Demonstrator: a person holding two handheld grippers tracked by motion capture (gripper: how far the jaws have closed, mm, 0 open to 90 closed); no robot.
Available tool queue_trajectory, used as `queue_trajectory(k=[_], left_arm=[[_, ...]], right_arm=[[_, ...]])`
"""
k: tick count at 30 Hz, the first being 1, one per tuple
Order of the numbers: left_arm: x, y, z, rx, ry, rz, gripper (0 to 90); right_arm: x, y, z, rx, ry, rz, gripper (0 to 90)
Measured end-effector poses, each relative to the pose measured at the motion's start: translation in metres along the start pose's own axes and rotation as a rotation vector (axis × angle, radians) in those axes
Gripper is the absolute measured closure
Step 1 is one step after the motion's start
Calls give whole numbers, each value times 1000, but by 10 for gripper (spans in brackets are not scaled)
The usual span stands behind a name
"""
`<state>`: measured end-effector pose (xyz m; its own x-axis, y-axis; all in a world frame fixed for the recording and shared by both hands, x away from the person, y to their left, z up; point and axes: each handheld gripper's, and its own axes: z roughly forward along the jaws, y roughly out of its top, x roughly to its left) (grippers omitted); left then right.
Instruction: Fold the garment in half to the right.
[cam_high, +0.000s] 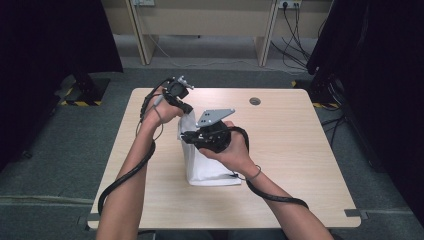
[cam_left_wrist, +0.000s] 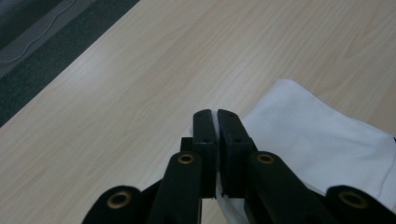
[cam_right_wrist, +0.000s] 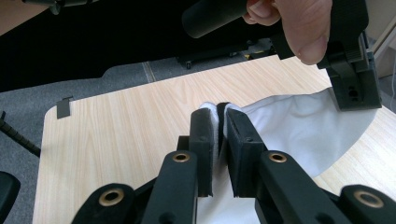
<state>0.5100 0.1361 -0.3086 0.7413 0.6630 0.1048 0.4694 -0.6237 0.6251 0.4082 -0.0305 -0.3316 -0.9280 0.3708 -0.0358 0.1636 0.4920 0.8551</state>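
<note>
A white cloth (cam_high: 210, 167) lies on the light wooden table (cam_high: 300, 150), with its far end lifted off the surface. My left gripper (cam_high: 186, 112) is raised over the far left of the cloth and shut on its upper corner. In the left gripper view a thin white sliver shows between the closed jaws of this gripper (cam_left_wrist: 215, 114), and the cloth (cam_left_wrist: 322, 140) spreads to the right. My right gripper (cam_high: 187, 136) is shut on a nearby edge; white cloth (cam_right_wrist: 299, 128) is pinched at its tips (cam_right_wrist: 217, 111). The left gripper (cam_right_wrist: 352, 88) shows there too, with cloth hanging between both.
A round cable hole (cam_high: 255, 101) sits near the table's far edge. Black curtains flank the table, with stand bases (cam_high: 87, 90) on the grey floor. A wooden desk (cam_high: 200, 20) and cables stand behind. Bare tabletop lies to the right and front.
</note>
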Motion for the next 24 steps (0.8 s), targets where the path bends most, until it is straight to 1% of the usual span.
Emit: queue_trajectory(k=[8, 11, 18, 19, 23, 24], left_arm=[[-2, 3, 4, 9, 0, 3, 858], [-3, 4, 4, 9, 1, 5, 857], [-3, 5, 4, 4, 1, 0, 857], [-3, 5, 6, 3, -5, -5, 857], [-3, 5, 6, 3, -5, -5, 858], [-3, 5, 5, -3, -9, -10, 858]], right_arm=[[-3, -3, -2, -1, -4, 12, 820], [-3, -3, -3, -1, -5, 7, 820], [-4, -4, -5, -4, -8, 11, 820], [-5, -5, -5, -2, -9, 14, 820], [-6, -6, -6, -1, -11, 14, 820], [-6, -6, -6, -1, -11, 14, 820]])
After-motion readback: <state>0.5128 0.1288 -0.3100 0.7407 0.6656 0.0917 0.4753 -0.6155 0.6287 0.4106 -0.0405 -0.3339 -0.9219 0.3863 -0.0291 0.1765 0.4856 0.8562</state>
